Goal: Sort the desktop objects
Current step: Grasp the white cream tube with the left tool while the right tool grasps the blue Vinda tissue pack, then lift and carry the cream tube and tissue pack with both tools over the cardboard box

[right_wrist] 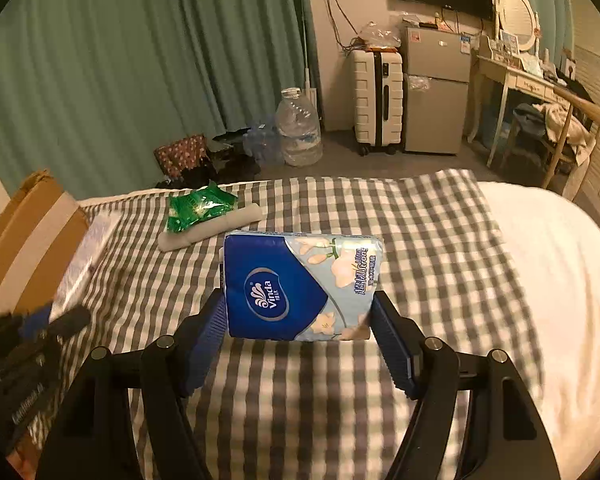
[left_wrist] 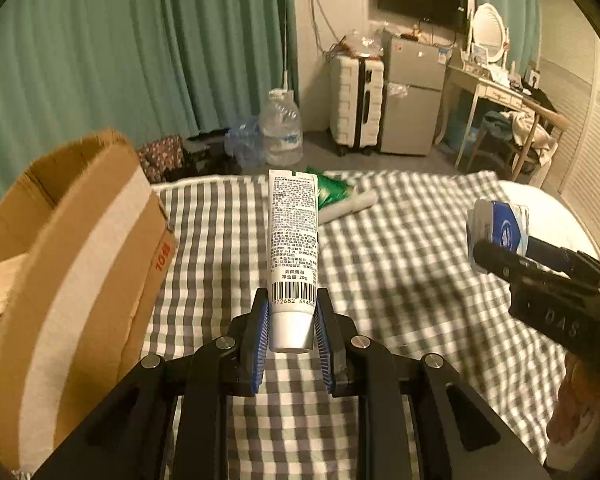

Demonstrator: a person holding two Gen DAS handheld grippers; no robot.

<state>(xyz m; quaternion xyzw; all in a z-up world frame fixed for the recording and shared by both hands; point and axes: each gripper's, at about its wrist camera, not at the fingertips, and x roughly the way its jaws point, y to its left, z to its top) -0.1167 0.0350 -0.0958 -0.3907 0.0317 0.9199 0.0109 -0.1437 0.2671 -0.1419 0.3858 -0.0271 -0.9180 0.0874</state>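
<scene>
Two grips: left gripper (left_wrist: 291,332) clamps tube (left_wrist: 293,236), right gripper (right_wrist: 298,328) clamps tissue pack (right_wrist: 296,284)

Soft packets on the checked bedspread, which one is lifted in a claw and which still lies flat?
The blue Vinda tissue pack is lifted in the right claw; the green foil packet lies beside the white roll.

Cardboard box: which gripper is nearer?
Left. The left gripper, holding the toothpaste tube, is right beside the cardboard box; the right gripper, holding the tissue pack, is farther away.
</scene>
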